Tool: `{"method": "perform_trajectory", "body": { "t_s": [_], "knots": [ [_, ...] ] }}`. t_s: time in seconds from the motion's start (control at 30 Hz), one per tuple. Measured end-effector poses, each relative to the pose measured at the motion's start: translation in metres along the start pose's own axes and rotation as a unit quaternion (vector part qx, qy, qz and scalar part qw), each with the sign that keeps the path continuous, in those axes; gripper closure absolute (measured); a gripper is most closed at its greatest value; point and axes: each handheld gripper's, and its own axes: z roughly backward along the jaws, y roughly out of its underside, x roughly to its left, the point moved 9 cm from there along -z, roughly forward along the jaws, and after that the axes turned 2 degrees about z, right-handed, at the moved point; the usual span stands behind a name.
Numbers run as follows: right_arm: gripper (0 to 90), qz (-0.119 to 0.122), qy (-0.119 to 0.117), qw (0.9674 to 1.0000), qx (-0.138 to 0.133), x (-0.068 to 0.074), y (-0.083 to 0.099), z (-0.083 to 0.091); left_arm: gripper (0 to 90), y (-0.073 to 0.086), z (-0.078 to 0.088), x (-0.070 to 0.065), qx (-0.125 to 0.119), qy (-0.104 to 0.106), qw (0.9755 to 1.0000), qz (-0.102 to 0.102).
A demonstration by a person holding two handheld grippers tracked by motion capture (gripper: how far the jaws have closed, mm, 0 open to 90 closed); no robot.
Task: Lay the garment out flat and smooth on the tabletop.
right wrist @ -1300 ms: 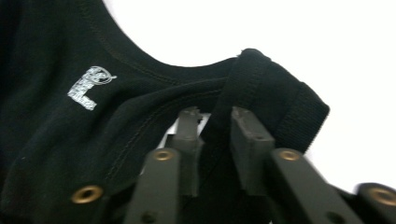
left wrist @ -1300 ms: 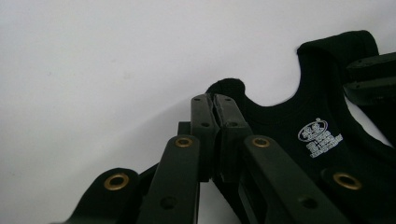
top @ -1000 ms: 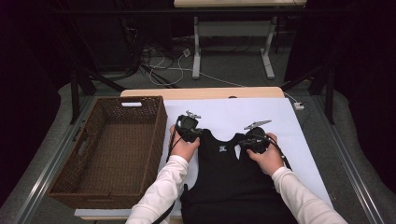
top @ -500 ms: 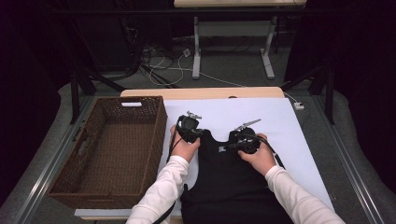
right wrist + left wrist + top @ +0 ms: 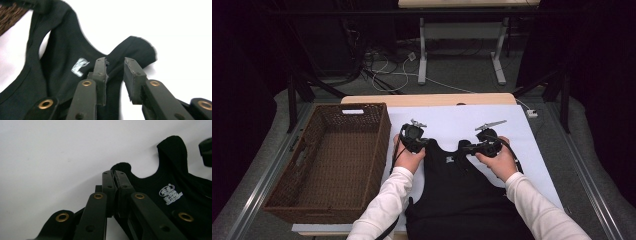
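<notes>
A black tank top (image 5: 462, 190) lies flat on the white surface (image 5: 517, 130), right of a wicker basket (image 5: 332, 160). The left hand-held gripper (image 5: 428, 143) pinches the top's left shoulder strap, jaws closed. The right hand-held gripper (image 5: 464, 147) has just been opening, the right strap loose between its jaws.

The black tank top (image 5: 462, 190) is seen to be of soft, matt knitted cloth, with a white printed label (image 5: 170, 190) inside the neck. The surface (image 5: 452, 120) is covered by a smooth, matt white sheet, and a pale wooden edge is shown at its far side. The basket (image 5: 329, 160) is woven of rough brown wicker. The left tongs (image 5: 114, 176) and right tongs (image 5: 115, 62) are made of matt black plastic, set with shiny brass-coloured rivets.
</notes>
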Motion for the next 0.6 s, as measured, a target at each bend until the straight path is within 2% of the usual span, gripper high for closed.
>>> {"method": "perform_trajectory", "body": {
  "t_s": [0.13,0.23,0.37,0.4,0.53,0.6],
  "knots": [
    [67.7,0.034,0.037,0.9987,-0.009,-0.014,-0.009,-0.001,87.7,-0.001,-0.001,0.0,0.002,-0.002,1.0,-0.002],
    [63.4,0.037,0.056,0.9977,-0.015,-0.025,-0.014,-0.007,87.7,-0.001,-0.002,0.0,0.004,0.0,1.0,0.0],
    [60.4,0.023,0.054,0.9983,-0.007,-0.036,-0.012,-0.022,87.7,0.001,-0.004,0.002,0.007,-0.001,1.0,0.001],
    [60.1,0.013,0.053,0.9985,-0.001,-0.037,-0.01,-0.027,87.7,0.001,-0.004,0.002,0.008,-0.001,1.0,0.003],
    [59.2,0.017,0.055,0.9982,0.015,-0.039,-0.004,-0.039,87.7,0.003,-0.006,0.004,0.008,0.0,1.0,0.005],
    [59.1,0.036,0.059,0.9975,0.018,-0.038,-0.003,-0.043,87.7,0.003,-0.007,0.005,0.008,-0.001,1.0,0.004]
  ]
}}
